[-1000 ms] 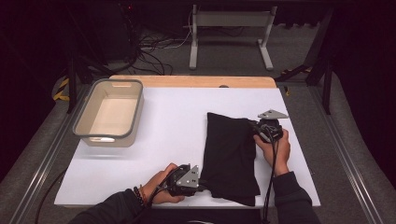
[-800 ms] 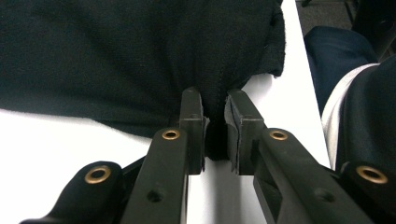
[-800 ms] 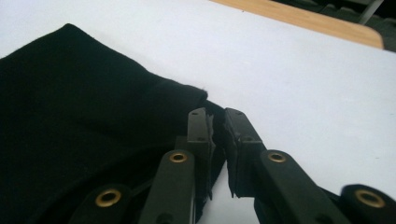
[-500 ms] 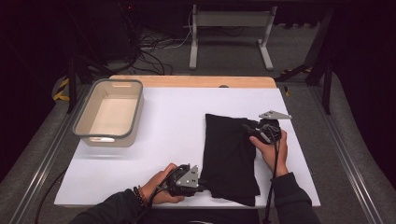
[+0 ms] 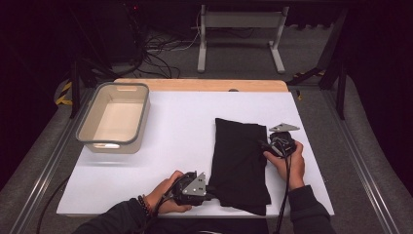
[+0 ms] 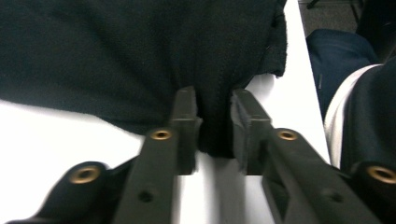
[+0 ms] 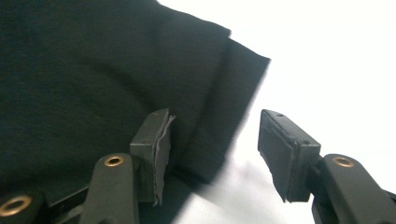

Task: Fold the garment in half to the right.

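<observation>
Black folded cloth (image 5: 241,163) lying flat on the white desk (image 5: 180,126), right of centre, well apart from the beige tub (image 5: 114,117) at far left. Left hand-held gripper (image 5: 210,186) at the cloth's near left edge; in the left gripper view, a small tuck of fabric (image 6: 215,126) standing between the jaws, which have just been opening, with the pads (image 6: 187,116) looking barely clear of it, so no firm hold now. Right hand-held gripper (image 5: 265,145) at the cloth's right edge, jaws just spread wide; one pad (image 7: 156,144) resting over the fabric (image 7: 102,84), the other over bare desk, nothing pinched.

Likely risks: fabric snagging on the frayed pad lining during withdrawal and dragging the fold open; a sideways pull-out rumpling the stacked layers; a renewed grab catching the top layer alone and peeling the fold apart.
</observation>
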Demonstrator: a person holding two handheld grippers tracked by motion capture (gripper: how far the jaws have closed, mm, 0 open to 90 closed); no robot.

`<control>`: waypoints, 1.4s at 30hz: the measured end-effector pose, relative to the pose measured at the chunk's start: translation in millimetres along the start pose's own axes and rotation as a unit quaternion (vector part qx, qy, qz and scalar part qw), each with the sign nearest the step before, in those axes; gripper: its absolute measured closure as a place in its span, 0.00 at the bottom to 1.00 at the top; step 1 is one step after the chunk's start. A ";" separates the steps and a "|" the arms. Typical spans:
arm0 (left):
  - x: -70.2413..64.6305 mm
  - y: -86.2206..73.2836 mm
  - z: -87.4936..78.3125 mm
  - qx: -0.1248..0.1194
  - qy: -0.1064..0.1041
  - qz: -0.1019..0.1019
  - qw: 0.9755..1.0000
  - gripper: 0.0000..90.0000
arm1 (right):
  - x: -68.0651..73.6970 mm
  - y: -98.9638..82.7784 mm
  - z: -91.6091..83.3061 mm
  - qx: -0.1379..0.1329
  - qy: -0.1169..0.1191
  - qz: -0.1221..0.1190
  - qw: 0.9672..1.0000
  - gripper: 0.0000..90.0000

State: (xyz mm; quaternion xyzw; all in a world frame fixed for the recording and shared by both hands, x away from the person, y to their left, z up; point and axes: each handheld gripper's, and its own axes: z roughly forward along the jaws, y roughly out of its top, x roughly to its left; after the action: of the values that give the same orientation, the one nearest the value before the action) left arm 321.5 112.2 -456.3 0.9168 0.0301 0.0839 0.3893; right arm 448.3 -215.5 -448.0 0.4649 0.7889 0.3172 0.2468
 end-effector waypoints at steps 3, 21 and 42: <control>5.5 -1.4 -9.8 -0.021 0.009 -0.021 1.000 0.68 | -5.5 -2.9 -3.8 -0.002 -0.018 0.002 1.000 0.50; 107.2 25.4 16.6 -0.043 0.182 -0.142 0.972 0.20 | -6.8 -7.0 -1.0 -0.027 0.001 0.005 1.000 0.42; 171.9 39.1 76.5 -0.001 0.147 -0.283 0.948 0.50 | 2.5 -1.0 -11.8 -0.064 0.035 -0.030 0.997 0.38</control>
State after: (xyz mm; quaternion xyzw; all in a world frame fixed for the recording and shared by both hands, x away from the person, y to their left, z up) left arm 503.8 51.4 -458.0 0.8476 0.3451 0.1046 0.3893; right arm 438.5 -216.9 -441.0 0.4129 0.7885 0.3758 0.2579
